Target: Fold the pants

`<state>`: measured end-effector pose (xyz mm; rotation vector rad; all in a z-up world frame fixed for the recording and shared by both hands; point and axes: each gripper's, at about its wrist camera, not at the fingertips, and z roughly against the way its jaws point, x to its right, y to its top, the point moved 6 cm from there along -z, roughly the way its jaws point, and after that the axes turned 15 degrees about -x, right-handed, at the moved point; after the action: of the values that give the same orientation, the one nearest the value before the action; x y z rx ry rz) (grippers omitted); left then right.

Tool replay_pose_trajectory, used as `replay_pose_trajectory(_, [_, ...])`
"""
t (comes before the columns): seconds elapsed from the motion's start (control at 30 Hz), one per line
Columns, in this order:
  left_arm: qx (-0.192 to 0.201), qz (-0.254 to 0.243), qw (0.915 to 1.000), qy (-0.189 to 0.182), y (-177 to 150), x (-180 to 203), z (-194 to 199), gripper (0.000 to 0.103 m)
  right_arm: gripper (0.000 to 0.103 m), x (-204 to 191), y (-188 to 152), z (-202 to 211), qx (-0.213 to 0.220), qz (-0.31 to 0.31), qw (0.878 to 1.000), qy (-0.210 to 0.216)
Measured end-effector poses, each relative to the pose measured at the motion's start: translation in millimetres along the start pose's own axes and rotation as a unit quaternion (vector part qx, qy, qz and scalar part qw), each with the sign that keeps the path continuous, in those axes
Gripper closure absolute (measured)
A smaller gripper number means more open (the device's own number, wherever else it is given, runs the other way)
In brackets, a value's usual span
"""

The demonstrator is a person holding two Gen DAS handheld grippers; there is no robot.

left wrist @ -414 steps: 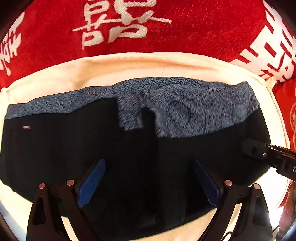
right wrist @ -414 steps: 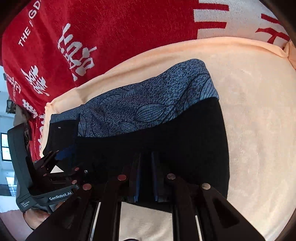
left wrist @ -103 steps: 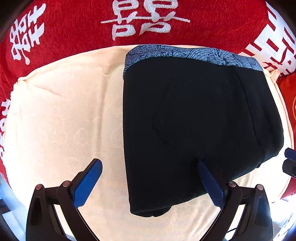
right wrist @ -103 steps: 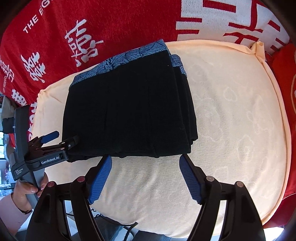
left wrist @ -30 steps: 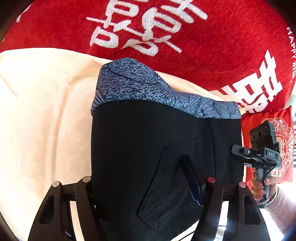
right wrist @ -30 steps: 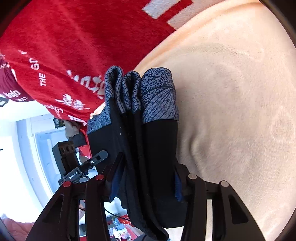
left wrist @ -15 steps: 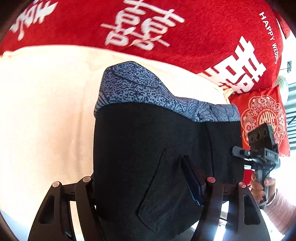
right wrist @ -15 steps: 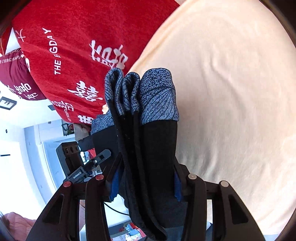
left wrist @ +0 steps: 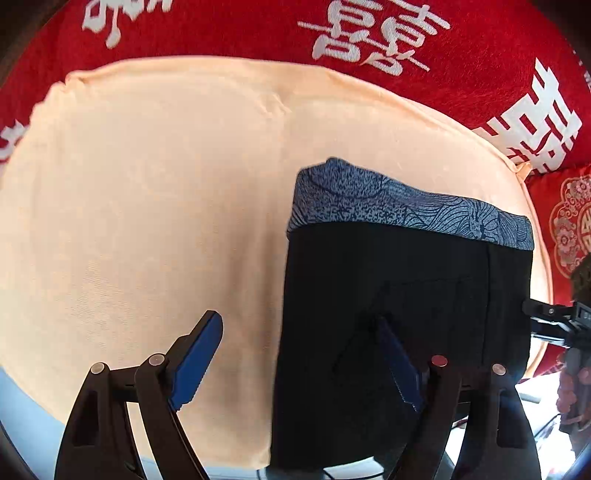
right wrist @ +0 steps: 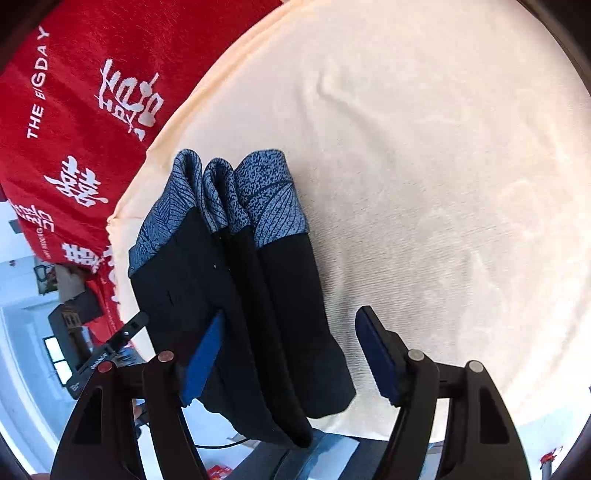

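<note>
The black pants (left wrist: 402, 306) with a blue patterned waistband (left wrist: 399, 206) lie folded into a thick stack at the right end of the cream cushion (left wrist: 166, 192). My left gripper (left wrist: 299, 362) is open, its right finger over the stack and its left finger over bare cushion. In the right wrist view the stack (right wrist: 258, 295) shows several layers edge-on, its near end hanging over the cushion's front edge. My right gripper (right wrist: 288, 354) is open around the stack's near end, apart from it. The right gripper also shows in the left wrist view (left wrist: 554, 321).
A red blanket with white characters (left wrist: 369, 33) runs behind the cushion. A red embroidered pillow (left wrist: 569, 221) sits at the far right. The cushion's front edge (right wrist: 369, 439) drops to the floor, where a cable lies.
Both grippers have opened and let go of the folded pants, which were held lifted half a second ago. The stack now rests on the cushion's right end.
</note>
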<state>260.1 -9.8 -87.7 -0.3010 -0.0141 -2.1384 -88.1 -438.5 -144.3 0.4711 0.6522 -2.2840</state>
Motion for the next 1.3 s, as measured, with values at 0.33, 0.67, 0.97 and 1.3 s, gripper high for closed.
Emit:
replay_pose_trajectory(0.33, [0.04,-0.088,0.9953,0.001,23.9,63.4,13.8,0.018,0.076,-67.9,6.6,26.7,0.067,0.09,0.992,-0.058])
replay_pose_trajectory(0.67, [0.01,-0.057,0.9974,0.044,22.3,43.9,-12.9,0.018,0.074,-37.6,-5.5,7.1,0.043,0.085,0.987,-0.13])
replay_pose_trajectory(0.97, [0.005,-0.039,0.9982,0.046,-26.0,39.0,19.9,0.016,0.05,-23.3,-62.9,9.7,0.014,0.03,0.991,-0.127])
replay_pose_trajectory(1.3, [0.002,-0.066,0.9953,0.071,-70.6,61.6,51.8,0.0,0.024,-52.7,-115.0,17.8,0.02,0.028,0.988,-0.148])
